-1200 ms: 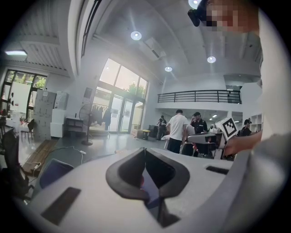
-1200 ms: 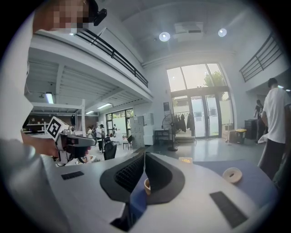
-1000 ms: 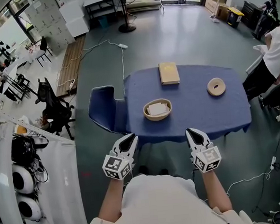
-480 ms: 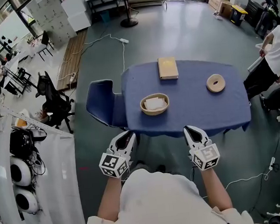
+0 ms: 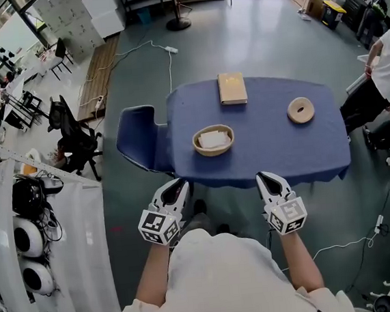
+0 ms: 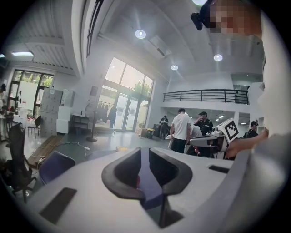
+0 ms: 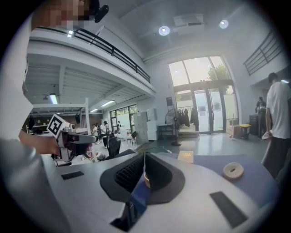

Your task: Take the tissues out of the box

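A flat tan box (image 5: 232,88) lies at the far side of the blue-covered table (image 5: 277,154). Nearer me, a woven basket (image 5: 213,140) holds white tissues. Both grippers hang short of the table's near edge, apart from everything on it. My left gripper (image 5: 177,186) has a narrow gap between its jaws, which are closing with nothing between them; in the left gripper view (image 6: 144,152) only blue cloth shows through the gap. My right gripper (image 5: 266,178) has its tips together and holds nothing (image 7: 144,157). The right gripper view also shows the box (image 7: 186,156).
A tan tape roll (image 5: 300,110) lies on the table's right part, also seen in the right gripper view (image 7: 233,170). A blue chair (image 5: 139,147) stands at the table's left edge. A person in a white shirt (image 5: 386,65) stands at the far right. A black office chair (image 5: 70,140) is on the left.
The table and its objects have slid slightly up and left in the head view. Both grippers stay side by side in front of my body.
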The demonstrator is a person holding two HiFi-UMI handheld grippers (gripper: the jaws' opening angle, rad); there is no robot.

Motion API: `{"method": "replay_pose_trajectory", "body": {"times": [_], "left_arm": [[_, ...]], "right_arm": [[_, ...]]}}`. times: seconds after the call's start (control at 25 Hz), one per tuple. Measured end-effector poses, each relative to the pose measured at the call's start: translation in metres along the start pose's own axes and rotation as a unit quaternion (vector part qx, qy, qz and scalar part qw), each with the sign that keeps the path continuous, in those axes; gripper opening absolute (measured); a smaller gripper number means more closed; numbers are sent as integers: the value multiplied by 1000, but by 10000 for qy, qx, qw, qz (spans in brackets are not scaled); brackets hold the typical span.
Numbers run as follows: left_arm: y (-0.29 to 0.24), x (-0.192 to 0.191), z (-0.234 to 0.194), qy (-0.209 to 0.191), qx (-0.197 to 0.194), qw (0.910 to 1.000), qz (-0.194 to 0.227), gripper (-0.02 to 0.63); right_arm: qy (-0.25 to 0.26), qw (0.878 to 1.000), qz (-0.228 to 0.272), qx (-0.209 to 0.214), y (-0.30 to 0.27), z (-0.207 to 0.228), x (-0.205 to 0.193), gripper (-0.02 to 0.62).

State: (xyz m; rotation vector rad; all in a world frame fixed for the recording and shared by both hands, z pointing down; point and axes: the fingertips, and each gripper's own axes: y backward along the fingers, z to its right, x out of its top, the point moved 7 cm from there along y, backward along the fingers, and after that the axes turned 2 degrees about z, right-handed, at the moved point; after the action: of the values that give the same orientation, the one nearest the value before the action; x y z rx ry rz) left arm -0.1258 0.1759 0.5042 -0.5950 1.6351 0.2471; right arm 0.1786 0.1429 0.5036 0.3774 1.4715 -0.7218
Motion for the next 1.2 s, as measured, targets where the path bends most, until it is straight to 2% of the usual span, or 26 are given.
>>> {"method": "replay_pose_trajectory", "body": {"times": [0.52, 0.92, 1.2], "left_arm": [[-54, 13, -69, 18, -229, 9996, -149, 61], [-116, 24, -143, -103, -750, 9960, -466, 61], [-164, 32, -180, -164, -1202, 9903, -673, 61]], "right_arm": [[-133, 9994, -123, -296, -72, 24, 7, 35], [-305, 9968, -369, -633, -147, 40, 8, 35], [-410, 9933, -485, -964, -184, 54, 8, 34]]}}
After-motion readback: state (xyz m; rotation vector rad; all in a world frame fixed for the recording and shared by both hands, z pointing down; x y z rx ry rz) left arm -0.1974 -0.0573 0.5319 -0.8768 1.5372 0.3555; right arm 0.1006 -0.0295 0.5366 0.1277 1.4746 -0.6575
